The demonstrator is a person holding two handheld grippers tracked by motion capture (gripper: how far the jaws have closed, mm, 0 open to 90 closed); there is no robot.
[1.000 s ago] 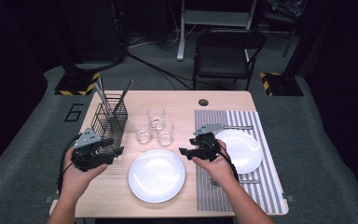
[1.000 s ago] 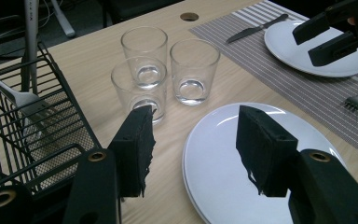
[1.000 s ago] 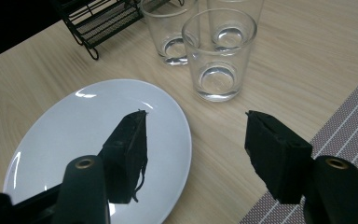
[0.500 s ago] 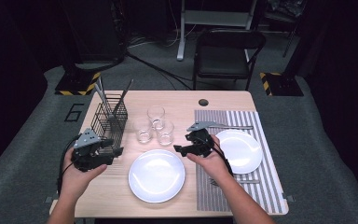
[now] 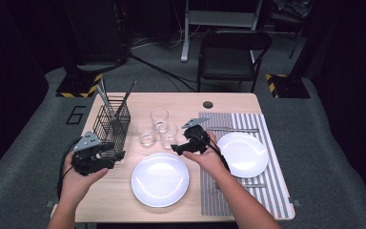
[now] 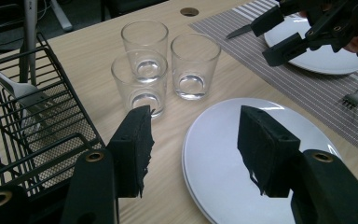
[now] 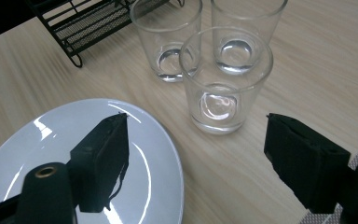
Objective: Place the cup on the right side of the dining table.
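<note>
Three clear empty glasses stand close together mid-table: a far glass [image 5: 159, 117], a front left glass [image 5: 147, 137] and a front right glass [image 5: 169, 138]. My right gripper [image 5: 176, 148] is open, low over the table just right of the front right glass [image 7: 223, 84], which lies ahead between its spread pads [image 7: 103, 161]. My left gripper [image 5: 114, 158] is open beside the wire basket [image 5: 112, 119], holding nothing; its fingers [image 6: 135, 147] frame the central white plate [image 6: 214, 154]. The right gripper [image 6: 284, 32] appears far off in the left gripper view.
A black wire basket [image 6: 28, 130] with a fork [image 6: 23, 91] and other cutlery stands at the left. A second white plate [image 5: 243, 153] rests on a striped placemat [image 5: 267, 191] with a knife [image 5: 233, 129] and a fork [image 6: 354, 98]. A chair [image 5: 233, 52] stands behind the table.
My right gripper has moved left, from the edge of the plate on the placemat to beside the front right glass. The left gripper has stayed put.
</note>
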